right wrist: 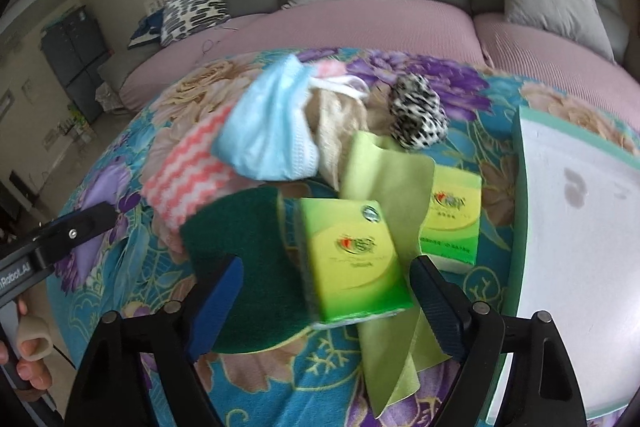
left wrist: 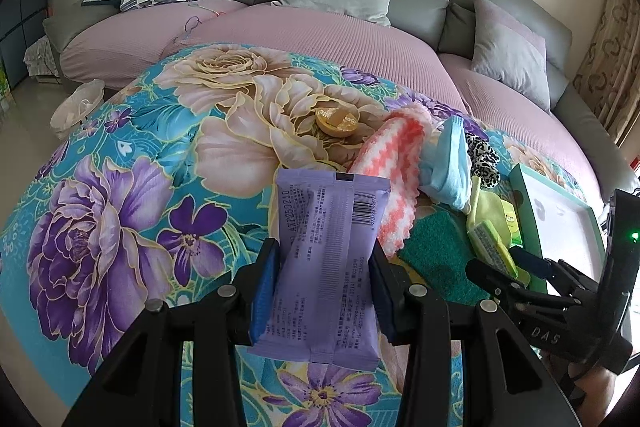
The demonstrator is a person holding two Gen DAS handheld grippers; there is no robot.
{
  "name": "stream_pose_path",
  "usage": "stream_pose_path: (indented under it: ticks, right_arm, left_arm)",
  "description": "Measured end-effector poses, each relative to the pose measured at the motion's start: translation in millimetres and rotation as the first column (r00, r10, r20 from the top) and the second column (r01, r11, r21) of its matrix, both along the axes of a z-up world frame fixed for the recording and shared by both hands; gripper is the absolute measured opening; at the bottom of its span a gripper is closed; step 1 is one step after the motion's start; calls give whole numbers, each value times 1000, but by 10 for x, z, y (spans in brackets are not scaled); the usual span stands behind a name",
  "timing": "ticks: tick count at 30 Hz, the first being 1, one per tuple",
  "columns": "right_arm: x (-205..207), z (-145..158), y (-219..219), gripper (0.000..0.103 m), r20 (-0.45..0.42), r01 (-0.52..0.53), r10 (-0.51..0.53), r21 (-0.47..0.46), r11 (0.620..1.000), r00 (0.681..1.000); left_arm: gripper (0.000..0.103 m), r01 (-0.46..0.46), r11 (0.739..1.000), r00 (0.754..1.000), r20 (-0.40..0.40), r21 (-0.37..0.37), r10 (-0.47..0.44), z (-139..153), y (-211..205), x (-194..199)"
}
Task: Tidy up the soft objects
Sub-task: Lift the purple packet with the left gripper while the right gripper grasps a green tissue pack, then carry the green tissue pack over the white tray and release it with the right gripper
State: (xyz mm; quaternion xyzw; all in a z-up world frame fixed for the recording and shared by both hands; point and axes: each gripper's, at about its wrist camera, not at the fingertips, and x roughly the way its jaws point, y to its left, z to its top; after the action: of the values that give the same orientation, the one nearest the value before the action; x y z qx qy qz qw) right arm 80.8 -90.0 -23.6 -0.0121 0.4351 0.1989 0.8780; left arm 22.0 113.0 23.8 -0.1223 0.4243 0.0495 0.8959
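Left gripper (left wrist: 324, 283) clamps purple wipes pack (left wrist: 326, 267). Right gripper (right wrist: 326, 295), jaws wide, straddles green tissue pack (right wrist: 352, 259) without contact; next: close, carry toward tray (right wrist: 576, 227) at 3 o'clock.

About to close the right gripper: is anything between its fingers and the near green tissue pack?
Nothing visible. The right gripper stands open around the near tissue pack. The pack lies partly on the green scrub pad and yellow-green cloth.

My left jaws pinch a lilac packet (left wrist: 326, 267). Ahead lie a pink-and-white zigzag cloth (left wrist: 394, 183), a leopard-print scrunchie (right wrist: 418, 117) and a dark green pad (right wrist: 244, 267).
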Motion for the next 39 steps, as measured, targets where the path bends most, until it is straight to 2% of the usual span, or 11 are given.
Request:
stream_pose_path:
  ticks: [4,6,11,17,23,39]
  right_arm:
    - [43,-43,-49,84,-24,0,1,34,999,1000]
    - [60,-56,-71,74,-34,5,-3,45,999,999]
    - [78,-49,-174,58,-41,39,-36,79,996,999]
    - [55,0,-207,57,-36,45,-42,96,994,998]
    - [-43,176,-259,56,20,40,-43,125,991,999]
    - [-153,407,-465,54,73,54,-69,186,981,995]
  left_arm:
    - [45,3,1000,1000,-9,2,-3,-21,-7,8]
    - [45,3,1000,1000,-8,2,-3,-19,-7,9]
    - [45,1,1000,1000,-8,1,-1,-18,-5,5]
    - [45,-10,1000,1000,3,6,10,15,2,-15]
    - [45,-37,999,998,46,17,36,125,18,-61]
    - [45,12,997,997,74,79,-18,250,-262,-28]
